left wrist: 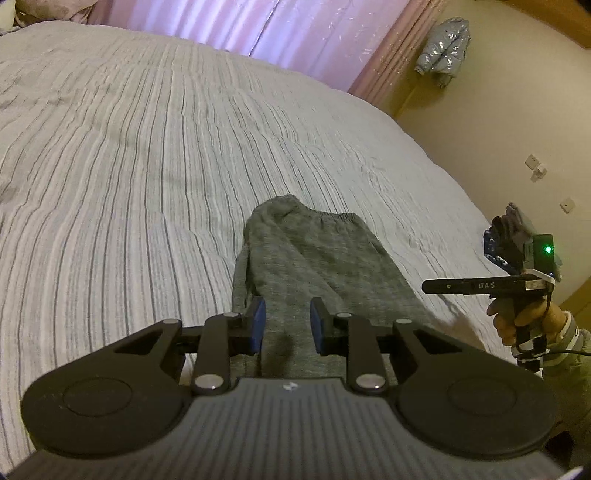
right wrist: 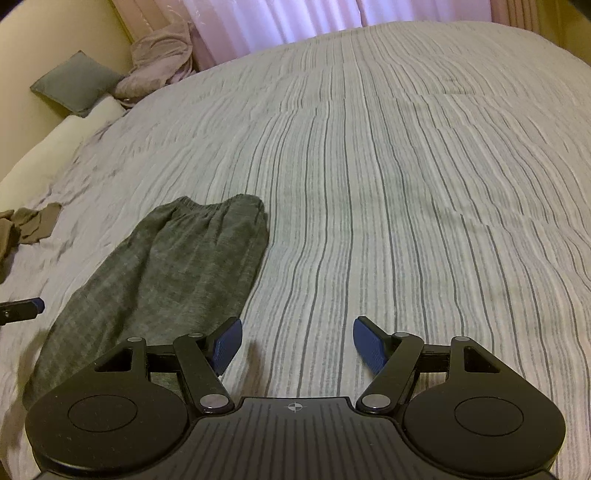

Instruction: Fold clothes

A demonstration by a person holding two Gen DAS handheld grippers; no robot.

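Note:
A pair of grey sweatpants [left wrist: 317,254] lies folded lengthwise on the striped bed cover [left wrist: 129,166], waistband at the far end. My left gripper [left wrist: 287,325] is open and empty, hovering just above the near part of the pants. In the right wrist view the pants [right wrist: 166,266] lie left of my right gripper [right wrist: 297,345], which is open wide and empty above the bare bed cover [right wrist: 406,203]. The right gripper also shows at the right edge of the left wrist view [left wrist: 480,286], held in a hand.
Pink curtains [left wrist: 229,26] hang behind the bed. A silver jacket [left wrist: 443,46] hangs on the wall. Pillows [right wrist: 74,85] and a crumpled blanket [right wrist: 159,59] sit at the bed's head. Brown clothing [right wrist: 29,225] lies at the left. The bed edge [left wrist: 461,192] drops at the right.

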